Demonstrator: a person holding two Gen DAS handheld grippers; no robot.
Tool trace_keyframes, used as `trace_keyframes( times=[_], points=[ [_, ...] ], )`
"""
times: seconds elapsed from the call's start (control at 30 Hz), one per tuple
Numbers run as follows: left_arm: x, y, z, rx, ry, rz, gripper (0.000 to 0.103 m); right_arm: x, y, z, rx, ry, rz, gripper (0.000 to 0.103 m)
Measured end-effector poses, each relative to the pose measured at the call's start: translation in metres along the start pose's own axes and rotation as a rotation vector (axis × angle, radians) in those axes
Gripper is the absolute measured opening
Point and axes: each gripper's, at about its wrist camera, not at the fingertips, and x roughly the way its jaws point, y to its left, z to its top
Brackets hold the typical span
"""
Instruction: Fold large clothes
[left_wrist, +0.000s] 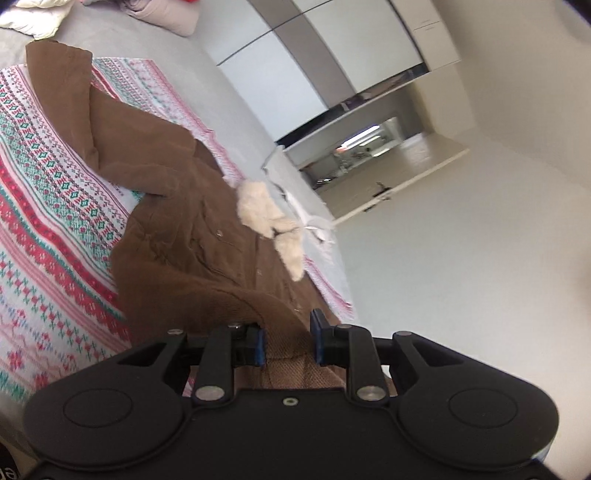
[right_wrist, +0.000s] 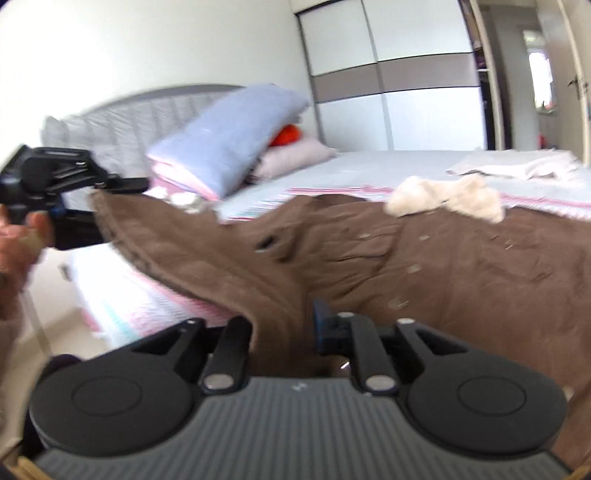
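A large brown coat (left_wrist: 177, 229) with a cream fur collar (left_wrist: 266, 218) lies on a patterned blanket (left_wrist: 48, 206) on the bed. My left gripper (left_wrist: 287, 341) is shut on the coat's hem edge, with fabric between its blue pads. In the right wrist view the coat (right_wrist: 443, 266) is lifted along its hem. My right gripper (right_wrist: 284, 325) is shut on a fold of the hem; its left finger is hidden by cloth. The left gripper (right_wrist: 122, 184) shows there at the far left, holding the other hem corner.
Pillows and folded bedding (right_wrist: 229, 140) are stacked at the grey headboard (right_wrist: 110, 114). A wardrobe with sliding doors (right_wrist: 399, 74) stands beyond the bed. A light cloth (right_wrist: 517, 164) lies at the bed's far side. An open doorway (right_wrist: 543, 74) is at right.
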Motion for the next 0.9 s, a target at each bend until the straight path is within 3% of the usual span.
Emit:
trace_keyframes(
  times=[0.03, 0.1, 0.17, 0.27, 0.47, 0.63, 0.8, 0.9],
  points=[
    [0.007, -0.001, 0.004, -0.004, -0.002, 0.009, 0.024, 0.008, -0.007, 0.003, 0.017, 0.014, -0.001, 0.035],
    [0.019, -0.004, 0.013, 0.015, -0.005, 0.028, 0.024, 0.019, -0.025, 0.008, 0.054, 0.026, 0.006, 0.05],
    [0.039, -0.007, 0.019, 0.028, 0.009, 0.047, 0.024, 0.028, -0.038, 0.009, 0.081, 0.041, -0.028, 0.056],
    [0.07, -0.01, 0.023, 0.046, 0.026, 0.1, 0.024, 0.033, -0.043, 0.008, 0.061, 0.102, -0.076, 0.056],
    [0.101, -0.013, 0.032, 0.053, 0.041, 0.121, 0.024, -0.017, -0.025, 0.002, 0.002, 0.018, -0.052, 0.057],
    [0.12, -0.011, 0.033, 0.045, 0.062, 0.144, 0.024, -0.05, 0.012, 0.0, -0.066, -0.032, 0.07, 0.057],
    [0.122, -0.015, 0.03, 0.057, 0.064, 0.151, 0.024, -0.028, 0.053, -0.005, -0.146, 0.03, 0.212, 0.056],
    [0.109, -0.019, 0.03, 0.075, 0.064, 0.139, 0.024, 0.007, 0.065, -0.015, -0.206, 0.088, 0.087, 0.055]
  ],
)
